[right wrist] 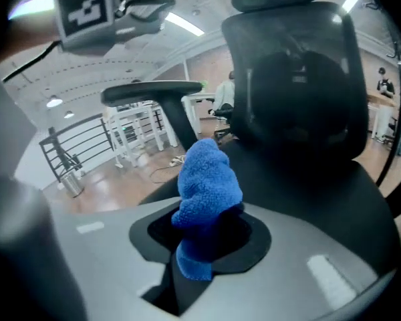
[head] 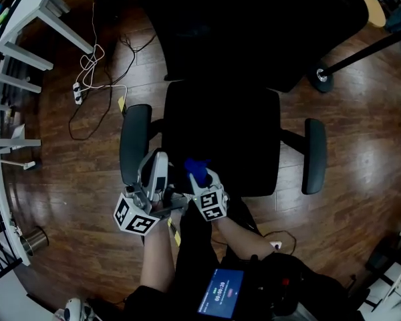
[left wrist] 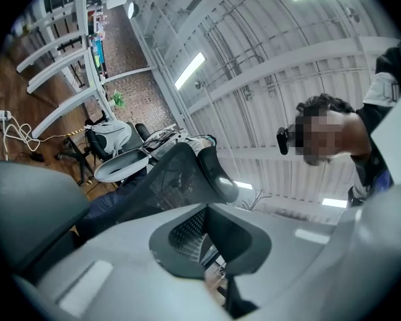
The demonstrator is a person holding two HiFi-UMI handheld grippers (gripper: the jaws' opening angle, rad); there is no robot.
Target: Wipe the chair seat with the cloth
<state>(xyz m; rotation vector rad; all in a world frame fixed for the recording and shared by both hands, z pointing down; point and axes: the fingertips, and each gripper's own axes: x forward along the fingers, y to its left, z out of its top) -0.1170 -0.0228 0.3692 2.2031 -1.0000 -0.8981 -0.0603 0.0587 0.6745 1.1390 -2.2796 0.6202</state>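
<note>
The fluffy blue cloth [right wrist: 207, 199] is sitting bunched between the jaws of the right gripper [right wrist: 202, 241], which are clamping its lower part while the upper tuft is projecting forward. In the head view we are placing this cloth over the front left part of the black padded chair seat [head: 237, 129], close to the front edge. We are not able to tell whether it is touching the fabric. The left gripper [head: 156, 174] is hovering just beside the right one, near the black left armrest [head: 134, 142]. Its own view is pointing up towards the ceiling, and there we are reading its jaws as drawn together with nothing between them. Beyond the seat the tall black backrest [right wrist: 301, 72] is rising, and the brown wooden floor [head: 87, 159] is surrounding the chair.

We are judging the step in hand to be the start of the wipe. To do it well, we are advising three things:
- lowering the tuft until it is pressing flat on the seat;
- keeping the clamp firm so the cloth is not slipping out;
- sweeping in overlapping passes from the front edge towards the backrest, with the empty left gripper held clear of the path.
</note>
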